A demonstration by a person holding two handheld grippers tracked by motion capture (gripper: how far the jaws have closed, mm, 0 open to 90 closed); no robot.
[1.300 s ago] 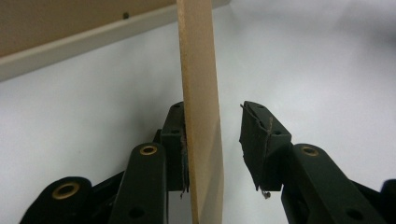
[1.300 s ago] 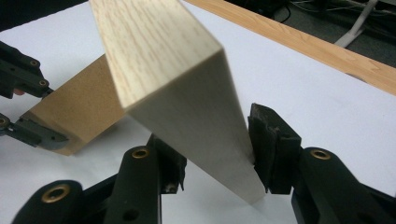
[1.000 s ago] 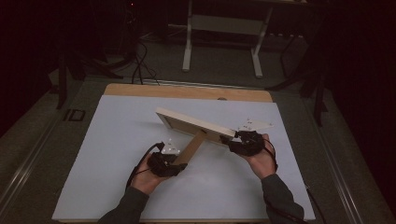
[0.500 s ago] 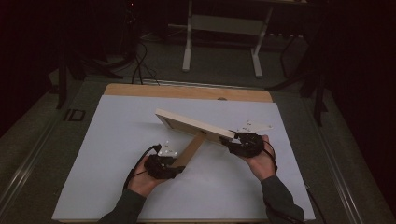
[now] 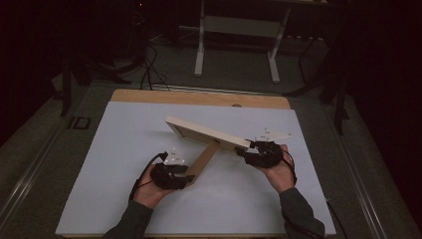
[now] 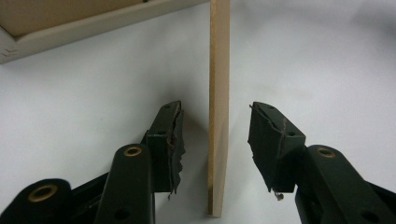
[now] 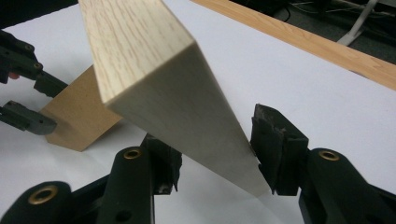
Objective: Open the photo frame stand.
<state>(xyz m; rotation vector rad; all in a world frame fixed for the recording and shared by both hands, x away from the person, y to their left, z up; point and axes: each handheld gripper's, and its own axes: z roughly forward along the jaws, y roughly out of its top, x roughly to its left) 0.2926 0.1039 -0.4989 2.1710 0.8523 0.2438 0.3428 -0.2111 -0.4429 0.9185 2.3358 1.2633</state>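
Observation:
A pale wooden picture frame (image 5: 206,132) stands tilted on the white sheet, propped by its brown back stand (image 5: 205,162). My left gripper (image 5: 186,177) sits at the stand's foot. Its jaws have just been opening, and the thin stand (image 6: 219,93) stands between the pads (image 6: 215,130) with a gap on each side. My right gripper (image 5: 249,152) is at the frame's right corner and its jaws have just been opening too. That corner (image 7: 154,70) lies between them (image 7: 212,154), close against the right-hand pad, with no squeeze showing. The right gripper view also shows the left gripper (image 7: 53,107) at the stand (image 7: 79,116).
The white sheet (image 5: 124,149) covers most of the table, and a wooden strip (image 5: 199,97) shows along the far edge. Beyond it, in the dark, stand the legs of a white desk (image 5: 236,30) and cables on the floor (image 5: 147,64).
The left gripper's jaws have spread away from the stand. Both hands and the frame stay almost where they were.

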